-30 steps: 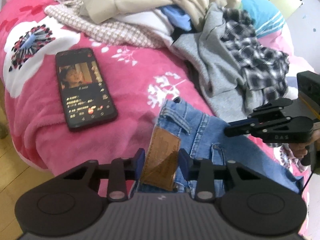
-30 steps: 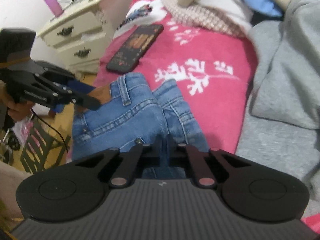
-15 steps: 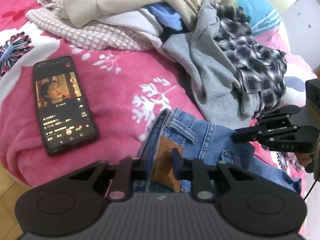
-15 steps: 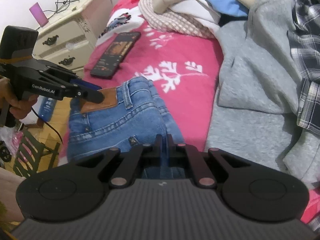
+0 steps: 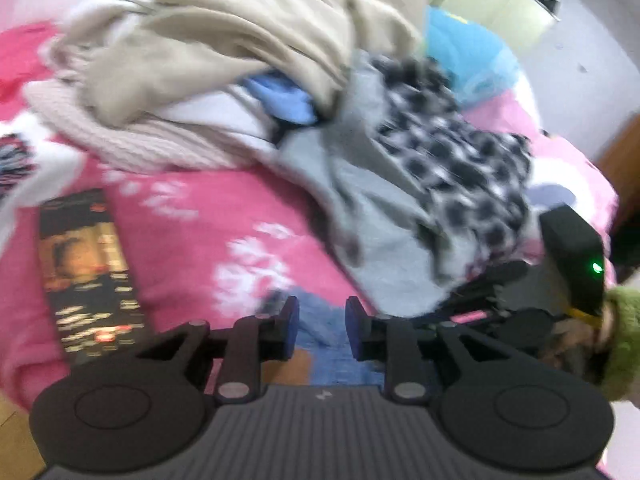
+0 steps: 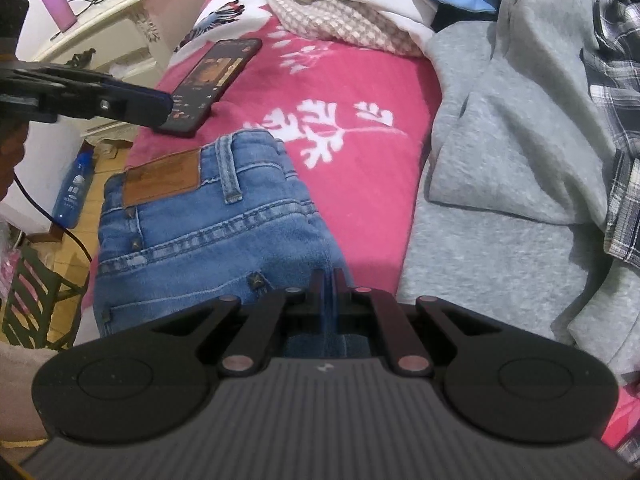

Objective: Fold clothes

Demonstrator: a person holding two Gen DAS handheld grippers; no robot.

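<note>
Left gripper (image 5: 322, 326) is hovering clear above the blue denim jeans (image 6: 208, 232), jaws parting with nothing pinched between them. Black smartphone (image 6: 212, 84) is lying on the pink floral blanket (image 6: 360, 92), left and ahead of it. Right gripper (image 6: 328, 284) is clamping a fold of the jeans, jaws together. Grey sweatshirt (image 6: 508, 160) is lying right of it, touching the checked shirt (image 6: 624, 160).

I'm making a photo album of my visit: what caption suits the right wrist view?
Right tongs pinch folded blue denim jeans on a pink floral blanket, beside a lit black phone.
</note>
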